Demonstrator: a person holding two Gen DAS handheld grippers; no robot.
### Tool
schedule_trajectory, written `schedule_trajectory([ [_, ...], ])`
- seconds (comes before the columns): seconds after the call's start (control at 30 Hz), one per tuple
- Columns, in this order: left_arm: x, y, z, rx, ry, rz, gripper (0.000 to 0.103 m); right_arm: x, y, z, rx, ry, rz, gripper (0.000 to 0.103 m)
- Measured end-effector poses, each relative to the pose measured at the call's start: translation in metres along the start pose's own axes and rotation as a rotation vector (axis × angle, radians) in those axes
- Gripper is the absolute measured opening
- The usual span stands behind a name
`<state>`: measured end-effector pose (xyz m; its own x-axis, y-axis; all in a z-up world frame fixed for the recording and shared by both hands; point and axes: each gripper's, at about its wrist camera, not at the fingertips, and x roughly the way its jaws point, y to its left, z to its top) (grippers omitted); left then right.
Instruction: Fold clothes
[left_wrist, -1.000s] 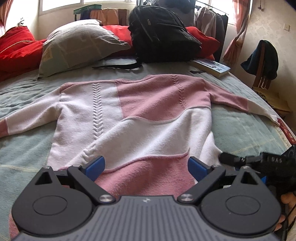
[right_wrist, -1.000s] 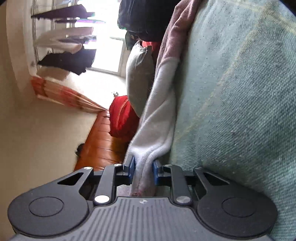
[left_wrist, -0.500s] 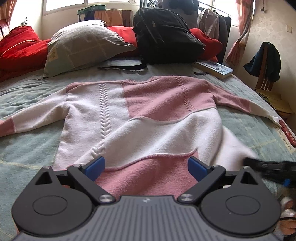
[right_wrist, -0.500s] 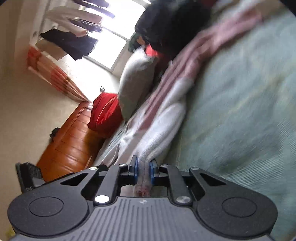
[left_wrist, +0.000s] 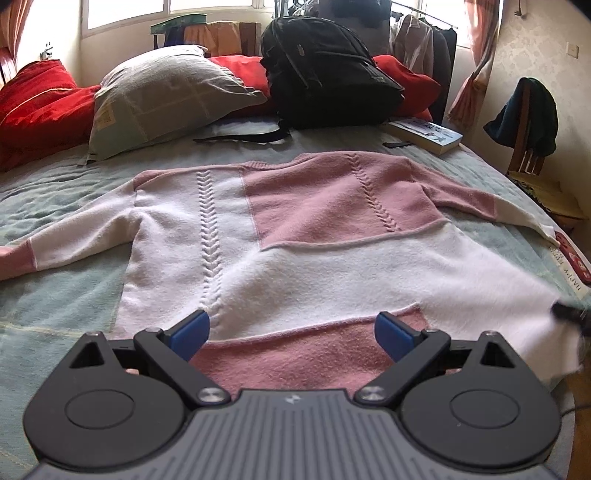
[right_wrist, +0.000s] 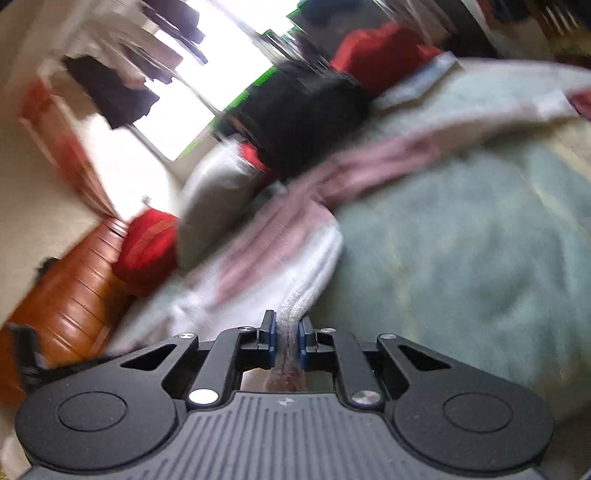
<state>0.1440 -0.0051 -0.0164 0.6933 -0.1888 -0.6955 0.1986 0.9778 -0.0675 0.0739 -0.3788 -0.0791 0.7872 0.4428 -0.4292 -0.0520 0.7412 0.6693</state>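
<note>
The bed (left_wrist: 55, 310) carries the pink-and-white sweater (left_wrist: 295, 236), spread flat with sleeves out left and right. The left gripper (left_wrist: 291, 330) hovers over its near hem, jaws wide. The right gripper (right_wrist: 287, 341) pinches the near right hem corner (view blurred).

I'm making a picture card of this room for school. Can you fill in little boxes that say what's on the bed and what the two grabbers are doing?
garment: pink and white sweater, spread flat, sleeves out
surface: green bed cover
left gripper: open, above the pink hem, holding nothing
right gripper: shut on the sweater's white corner
behind sweater: black backpack, grey pillow, red cushions, book
right view: blurred
</note>
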Motion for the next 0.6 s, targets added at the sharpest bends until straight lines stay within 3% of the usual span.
schedule_trajectory([
  [0.17,-0.005,0.011,-0.004,0.012,0.015,0.033,0.096,-0.001,-0.019,-0.011,0.037,0.037,-0.101,0.015],
  [0.27,-0.013,0.025,-0.008,0.011,0.019,0.055,0.096,-0.011,-0.019,-0.009,0.019,0.011,-0.099,0.018],
  [0.4,-0.027,0.051,-0.013,-0.051,0.036,0.031,0.096,-0.021,-0.013,-0.004,-0.03,-0.028,-0.113,0.019],
  [0.6,-0.042,0.094,-0.02,-0.169,0.048,0.015,0.096,-0.017,-0.008,-0.002,-0.032,-0.008,-0.102,0.021],
])
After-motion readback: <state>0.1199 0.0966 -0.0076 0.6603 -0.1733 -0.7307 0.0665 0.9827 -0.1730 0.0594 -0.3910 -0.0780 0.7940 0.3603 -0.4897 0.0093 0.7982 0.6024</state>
